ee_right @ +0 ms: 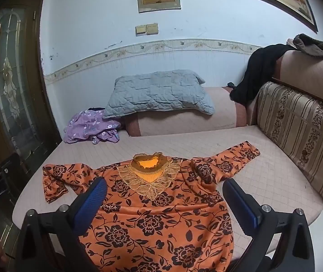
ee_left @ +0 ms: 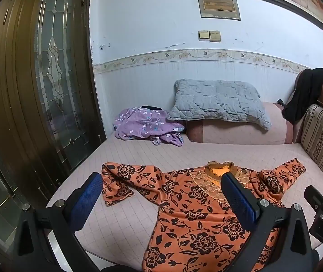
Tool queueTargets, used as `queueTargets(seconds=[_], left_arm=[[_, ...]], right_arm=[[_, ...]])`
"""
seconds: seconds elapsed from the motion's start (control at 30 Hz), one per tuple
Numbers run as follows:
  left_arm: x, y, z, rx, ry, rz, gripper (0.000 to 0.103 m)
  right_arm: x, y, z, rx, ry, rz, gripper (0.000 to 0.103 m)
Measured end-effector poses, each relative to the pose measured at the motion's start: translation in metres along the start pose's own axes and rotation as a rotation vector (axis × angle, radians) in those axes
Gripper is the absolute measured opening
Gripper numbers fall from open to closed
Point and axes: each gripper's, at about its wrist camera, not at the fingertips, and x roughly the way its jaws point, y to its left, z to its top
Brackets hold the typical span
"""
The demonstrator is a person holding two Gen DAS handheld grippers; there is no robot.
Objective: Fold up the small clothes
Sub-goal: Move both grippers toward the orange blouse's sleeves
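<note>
An orange top with black flowers [ee_left: 195,215] [ee_right: 156,222] lies flat, front up, on the pink sofa seat [ee_left: 138,154] [ee_right: 263,176]. Its lace collar points away from me and both sleeves spread out to the sides. My left gripper [ee_left: 161,188] hovers open above the top's left shoulder and sleeve, nothing between its blue pads. My right gripper [ee_right: 164,192] hovers open over the chest, below the collar, also holding nothing. The right gripper's body shows at the right edge of the left wrist view, and the left gripper's body at the left edge of the right wrist view.
A crumpled purple flowered garment [ee_left: 147,125] [ee_right: 89,127] lies at the back left of the seat. A grey quilted pillow [ee_left: 215,100] [ee_right: 159,93] rests on the armrest. Striped back cushions [ee_right: 301,140] line the right side, dark clothing [ee_right: 258,70] drapes above. A wooden glass door [ee_left: 37,86] stands left.
</note>
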Motion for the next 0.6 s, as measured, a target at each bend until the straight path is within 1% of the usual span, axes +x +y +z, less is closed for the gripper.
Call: queueTargets(seconds=[0.3, 0.6], left_arm=[[0.008, -0.003, 0.0, 0.01, 0.01, -0.003, 0.103], [0.017, -0.007, -0.002, 0.017, 0.026, -0.004, 0.103]], right_arm=[[0.001, -0.001, -0.001, 0.003, 0.009, 0.001, 0.103], [0.014, -0.001, -0.004, 0.001, 0.019, -0.002, 0.103]])
